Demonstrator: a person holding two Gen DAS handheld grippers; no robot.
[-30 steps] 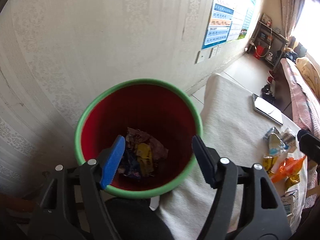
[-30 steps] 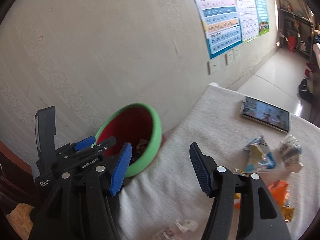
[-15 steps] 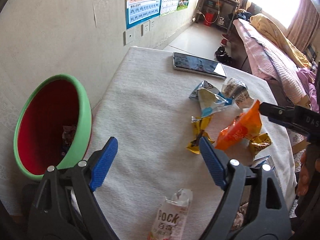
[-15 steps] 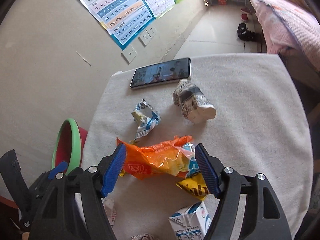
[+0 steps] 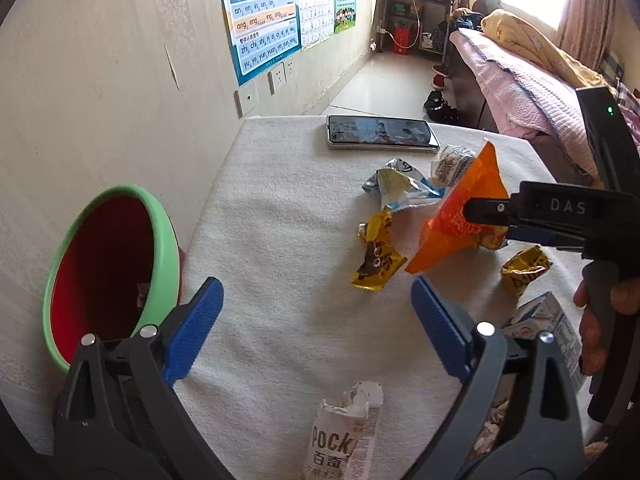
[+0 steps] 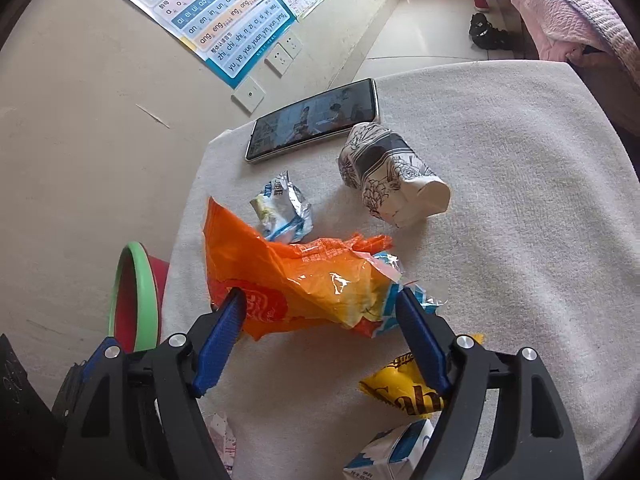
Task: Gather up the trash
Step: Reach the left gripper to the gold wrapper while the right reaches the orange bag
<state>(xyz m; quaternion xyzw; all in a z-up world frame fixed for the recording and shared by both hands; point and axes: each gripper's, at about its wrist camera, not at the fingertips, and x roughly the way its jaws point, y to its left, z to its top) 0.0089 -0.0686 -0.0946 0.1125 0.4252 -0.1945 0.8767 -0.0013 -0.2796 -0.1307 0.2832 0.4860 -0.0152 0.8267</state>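
Trash lies scattered over a white towel-covered table (image 6: 520, 208), and the piece nearest the tools is an orange wrapper (image 6: 296, 280). In the right wrist view it fills the centre of the frame, standing between the blue pads of the right gripper (image 6: 320, 320); the left pad touches its lower left edge and the right pad sits at its torn blue-and-white end, while the jaws are opening, so no firm squeeze shows. In the left wrist view the same orange wrapper (image 5: 460, 216) sits at centre right with the right gripper's black tip against it.

Just above it in the right wrist view lies a silver-blue wrapper (image 6: 282, 210), and to the upper right a crumpled patterned paper cup (image 6: 392, 180) on its side. A yellow wrapper (image 6: 404, 392) lies at lower right, a milk carton (image 6: 396, 452) below it.

The left gripper (image 5: 316, 320) hangs over bare cloth at the bottom of its own view, jaws wide and opening, nothing between them. A Pocky packet (image 5: 344, 432) lies below it at the bottom edge, two yellow wrappers (image 5: 376, 260) above right.

A phone (image 6: 316, 118) rests at the table's far edge. A red bin with a green rim (image 5: 108, 276) stands at the left edge, beside the table.
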